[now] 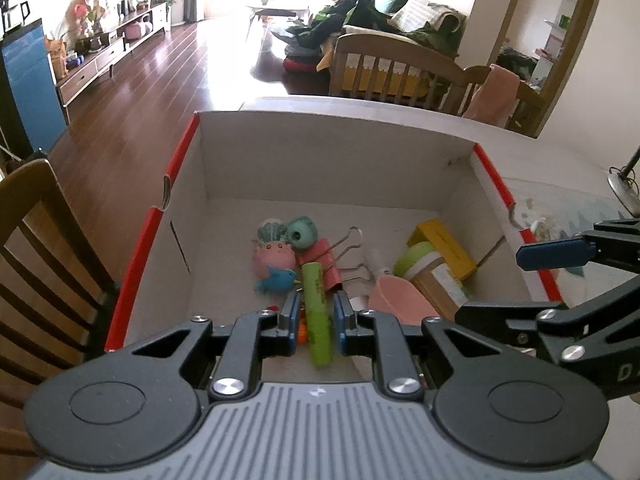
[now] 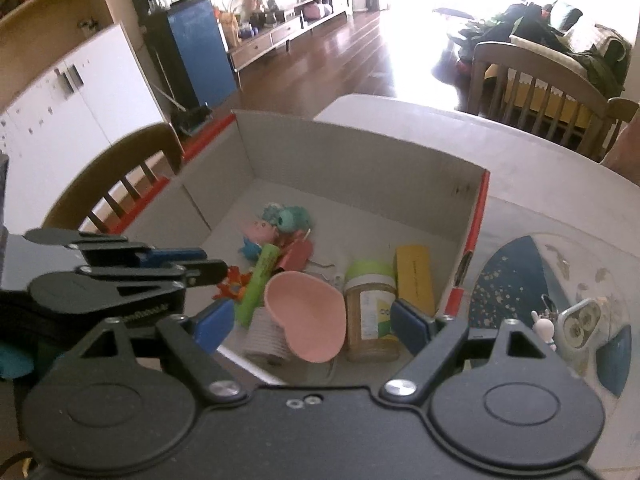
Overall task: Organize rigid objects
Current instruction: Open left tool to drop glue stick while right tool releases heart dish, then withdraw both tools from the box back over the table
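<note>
**Sorting small items into the box**

Hovering over the red-edged box (image 1: 460,168), the left tongs (image 1: 316,320) are seen almost shut, with the green tube (image 1: 316,312) lying in the box below the gap; whether it is gripped cannot be told. The right tongs (image 2: 312,322) are held wide and empty above the pink heart dish (image 2: 308,320) and jar (image 2: 370,316), likely freed for another pick. Only the right view shows trinkets (image 2: 576,326) left on the tabletop (image 2: 520,168).
</note>
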Demonstrator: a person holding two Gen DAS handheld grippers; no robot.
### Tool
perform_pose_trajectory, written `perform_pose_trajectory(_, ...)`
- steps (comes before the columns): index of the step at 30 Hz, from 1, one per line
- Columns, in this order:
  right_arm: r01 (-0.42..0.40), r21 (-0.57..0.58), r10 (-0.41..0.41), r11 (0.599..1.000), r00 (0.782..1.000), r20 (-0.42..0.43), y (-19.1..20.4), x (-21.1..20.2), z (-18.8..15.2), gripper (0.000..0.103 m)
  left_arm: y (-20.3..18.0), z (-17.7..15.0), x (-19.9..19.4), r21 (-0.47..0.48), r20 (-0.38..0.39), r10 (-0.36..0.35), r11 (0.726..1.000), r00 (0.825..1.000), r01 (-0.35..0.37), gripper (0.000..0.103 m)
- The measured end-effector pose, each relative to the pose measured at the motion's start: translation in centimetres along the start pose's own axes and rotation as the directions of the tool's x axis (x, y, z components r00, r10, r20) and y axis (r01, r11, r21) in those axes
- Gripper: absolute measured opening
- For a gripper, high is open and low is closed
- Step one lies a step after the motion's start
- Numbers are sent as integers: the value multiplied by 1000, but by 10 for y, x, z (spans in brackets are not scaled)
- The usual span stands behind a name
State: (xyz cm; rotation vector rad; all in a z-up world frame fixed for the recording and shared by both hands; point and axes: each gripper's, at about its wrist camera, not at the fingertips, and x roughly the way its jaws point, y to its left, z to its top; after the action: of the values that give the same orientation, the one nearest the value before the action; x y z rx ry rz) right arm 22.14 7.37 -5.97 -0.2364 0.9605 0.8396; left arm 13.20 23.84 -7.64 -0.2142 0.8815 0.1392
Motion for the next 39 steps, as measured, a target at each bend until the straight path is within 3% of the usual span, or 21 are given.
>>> perform_pose_trajectory(10,-55,51,51,997,996,74,-5,-36,-7,85,-17,3,-28,37,40,-21,999,999,19,17)
perform_pose_trajectory(21,-116,62,102,991,976,192,-21,-91,-24,89,-46,6,-59,82,92,-18,997,996,11,17)
perform_pose_trajectory(30,-133,99,102,986,958,269,-56,-139,-50,92,-81,9,-72,101,113,-74,993,991,62,17)
perform_pose_trajectory(39,-71,168,20,983,957,291,-109,-169,-86,93,-122,9,-68,95,118,-107,991,987,96,17)
